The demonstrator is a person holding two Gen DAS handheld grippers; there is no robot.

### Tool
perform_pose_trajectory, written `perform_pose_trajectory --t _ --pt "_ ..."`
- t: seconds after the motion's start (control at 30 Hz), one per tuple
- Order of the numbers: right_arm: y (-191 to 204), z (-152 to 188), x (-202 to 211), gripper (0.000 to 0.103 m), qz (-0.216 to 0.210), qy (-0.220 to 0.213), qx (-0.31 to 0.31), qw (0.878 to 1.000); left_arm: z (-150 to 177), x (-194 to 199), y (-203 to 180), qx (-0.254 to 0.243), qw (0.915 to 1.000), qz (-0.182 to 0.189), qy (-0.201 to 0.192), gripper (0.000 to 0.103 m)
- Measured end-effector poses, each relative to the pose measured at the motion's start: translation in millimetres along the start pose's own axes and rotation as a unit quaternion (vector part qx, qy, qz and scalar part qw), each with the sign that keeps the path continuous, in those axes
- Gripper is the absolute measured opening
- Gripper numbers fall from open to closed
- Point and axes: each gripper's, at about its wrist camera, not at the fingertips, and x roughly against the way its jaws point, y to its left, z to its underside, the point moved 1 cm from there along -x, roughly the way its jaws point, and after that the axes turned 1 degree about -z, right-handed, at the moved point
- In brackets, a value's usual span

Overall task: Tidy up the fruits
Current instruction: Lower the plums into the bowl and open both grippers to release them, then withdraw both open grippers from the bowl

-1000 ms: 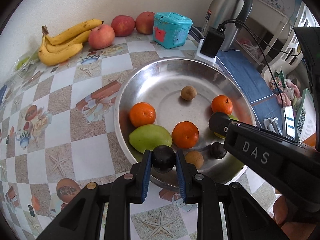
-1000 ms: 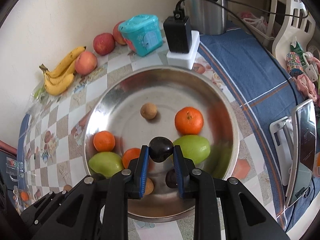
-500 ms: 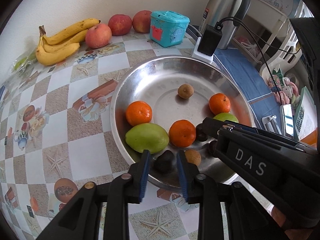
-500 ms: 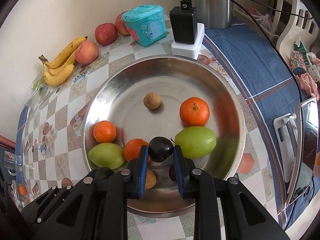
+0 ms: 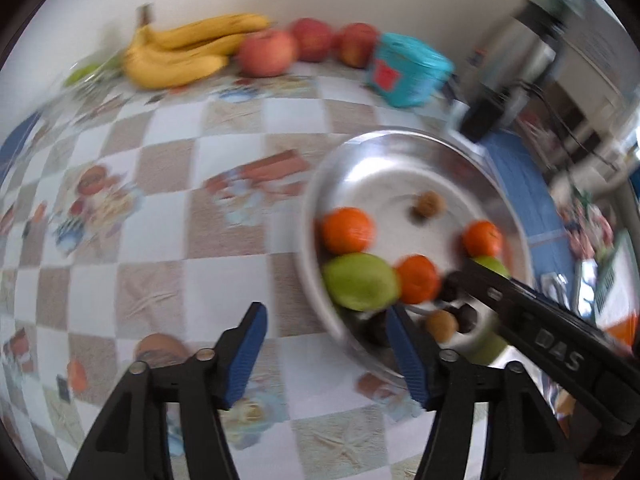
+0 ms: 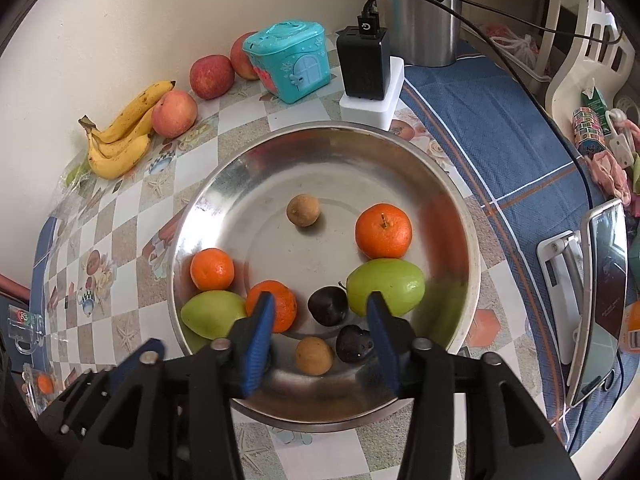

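Right wrist: checkered tablecloth (image 6: 120, 216), blue cloth (image 6: 500, 128).

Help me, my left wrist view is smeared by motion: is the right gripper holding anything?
Observer: No. The right gripper is open, with nothing between its fingers.
Operator: What lies just ahead of it?
Observer: A dark plum rests in the steel bowl, between an orange and a green mango.
Operator: Anything near the bowl's right side?
Observer: A phone on a stand is beside it, on the blue cloth.
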Motion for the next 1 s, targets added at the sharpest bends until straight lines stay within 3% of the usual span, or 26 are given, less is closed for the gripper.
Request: perform_pose_trajectory --t 0.13,0.23,0.43,0.53,0.67,0.73,1.0 --pt "0 1 -2 0.053 0.002 0.004 -0.003 1.000 -5 0 32 0.052 0.9975 -0.046 -0.003 0.089" --pt "4 2 -2 0.062 0.002 0.004 0.003 1.000 -7 1 55 0.076 0.9935 -0.084 -0.009 0.100" --pt "19 4 0 0.063 -0.004 0.001 0.024 1.000 -12 3 86 0.090 0.9875 -0.128 -0.018 0.102" --pt "28 6 0 0.077 -0.004 -0.001 0.039 0.999 -13 7 96 0.096 0.9858 -0.135 -0.025 0.103" --pt "38 8 0 0.079 -0.008 -0.005 0.052 0.999 -14 8 105 0.099 0.9836 -0.147 -0.034 0.103" --pt "42 10 0 0.085 -0.007 -0.006 0.052 0.999 -15 6 104 0.085 0.9824 -0.161 -0.043 0.103" --pt "54 14 -5 0.088 -0.004 -0.006 0.075 0.997 -14 -3 109 0.077 0.9810 -0.175 -0.035 0.103"
